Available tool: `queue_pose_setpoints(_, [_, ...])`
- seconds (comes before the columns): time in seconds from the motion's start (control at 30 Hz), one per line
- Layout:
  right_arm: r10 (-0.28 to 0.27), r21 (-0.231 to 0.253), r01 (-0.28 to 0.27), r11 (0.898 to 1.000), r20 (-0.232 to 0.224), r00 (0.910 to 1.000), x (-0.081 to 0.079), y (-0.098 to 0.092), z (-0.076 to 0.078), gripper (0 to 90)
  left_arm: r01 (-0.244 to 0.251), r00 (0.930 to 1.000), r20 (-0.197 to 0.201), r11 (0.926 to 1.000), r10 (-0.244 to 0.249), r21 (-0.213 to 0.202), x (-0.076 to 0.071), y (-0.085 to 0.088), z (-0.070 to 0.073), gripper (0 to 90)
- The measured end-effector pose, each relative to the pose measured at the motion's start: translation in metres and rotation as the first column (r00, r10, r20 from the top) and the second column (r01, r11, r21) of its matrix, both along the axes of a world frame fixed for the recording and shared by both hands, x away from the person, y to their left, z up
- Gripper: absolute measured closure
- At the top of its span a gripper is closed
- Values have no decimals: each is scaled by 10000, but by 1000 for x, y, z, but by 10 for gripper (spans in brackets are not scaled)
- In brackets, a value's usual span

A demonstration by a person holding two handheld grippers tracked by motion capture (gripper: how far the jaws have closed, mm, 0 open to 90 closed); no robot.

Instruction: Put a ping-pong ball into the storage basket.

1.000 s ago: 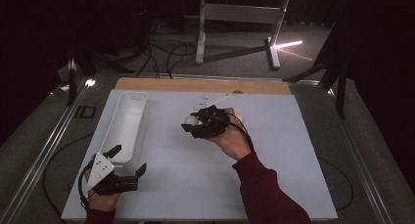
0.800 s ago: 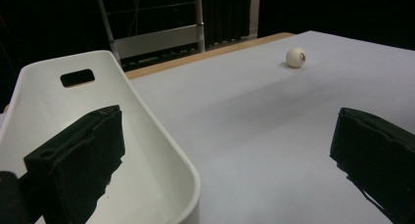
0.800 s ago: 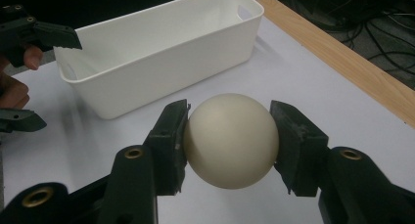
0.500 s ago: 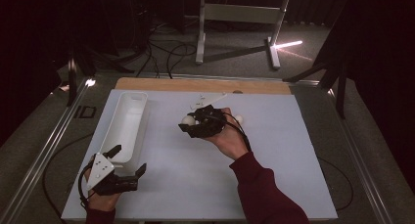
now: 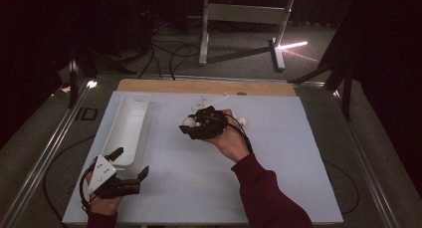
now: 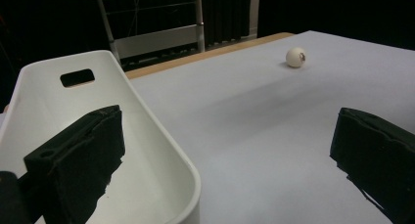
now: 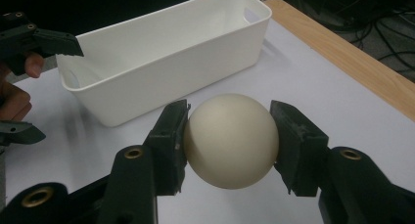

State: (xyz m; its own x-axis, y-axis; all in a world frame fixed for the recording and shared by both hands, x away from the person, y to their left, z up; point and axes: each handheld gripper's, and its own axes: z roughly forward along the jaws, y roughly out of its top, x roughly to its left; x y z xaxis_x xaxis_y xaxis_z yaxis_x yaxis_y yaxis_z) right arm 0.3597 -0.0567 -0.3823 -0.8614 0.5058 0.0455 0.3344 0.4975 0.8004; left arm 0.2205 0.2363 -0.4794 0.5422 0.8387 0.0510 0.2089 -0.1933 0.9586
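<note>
A cream-white ball point(image 7: 230, 138) is clamped between the two black jaws of my right gripper point(image 7: 229, 136), held just above the white table. From above, the right gripper point(image 5: 188, 124) points left with that ball point(image 5: 188, 121) at its tip, a short way right of the white bin point(image 5: 130, 126). A second white ball point(image 5: 242, 122) lies on the table behind the right hand, and the left gripper view shows it point(image 6: 296, 57) farther off. My left gripper point(image 5: 132, 161) rests at the bin's near end, jaws wide apart with nothing between them point(image 6: 225, 150).
The long white bin point(image 7: 161, 53) looks empty and has handle slots at its ends point(image 6: 77, 78). A wooden strip point(image 5: 209, 86) edges the table's far side. A small white object point(image 5: 214, 98) lies near that edge. Cables and a stand are on the floor beyond.
My right gripper has drifted slightly left toward the bin with the ball still in its jaws. The left gripper has stayed where it was.
</note>
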Motion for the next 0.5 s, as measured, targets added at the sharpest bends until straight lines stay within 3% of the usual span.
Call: queue_pose_setpoints(0.5, [-7, 170, 6, 9999, 53, 10000, 3, 10, -2, 501, 1, 10000, 2, 10000, -1, -30, 0, 1, 0, 2])
